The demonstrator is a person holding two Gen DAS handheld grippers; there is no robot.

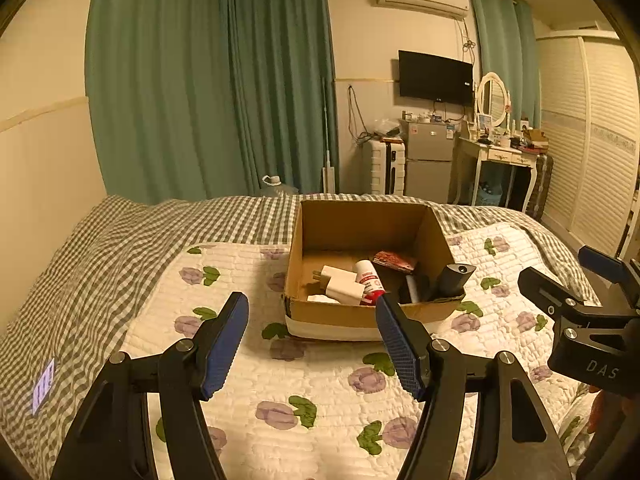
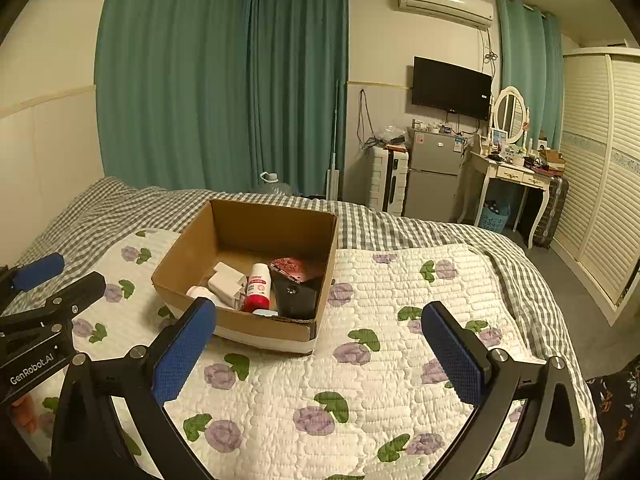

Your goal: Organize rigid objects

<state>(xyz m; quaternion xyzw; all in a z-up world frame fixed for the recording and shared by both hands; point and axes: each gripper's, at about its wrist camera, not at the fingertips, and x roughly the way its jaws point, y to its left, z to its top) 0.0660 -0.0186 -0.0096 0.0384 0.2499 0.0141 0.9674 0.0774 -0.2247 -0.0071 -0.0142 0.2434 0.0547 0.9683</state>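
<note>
Both hand-held tools, the left gripper (image 1: 312, 304) and right gripper (image 2: 320, 312), hover wide open and empty just short of the cardboard box (image 2: 200, 236), which holds chargers, a red-capped bottle (image 2: 258, 286) and dark items. Any reach should clear the box's near rim; open quilt (image 2: 400, 360) lies around.

Both my views have a warm yellow indoor light from above, a little dim, and the green curtains (image 1: 208, 80) are closed. The air conditioner (image 2: 444, 2) has a bright glare stripe on it, and the cardboard box (image 2: 192, 252) is dark with shadow inside, on its right side. The fisheye bends the walls and wardrobe (image 1: 592, 140) at the edges, the corners are black, and far furniture looks soft.
</note>
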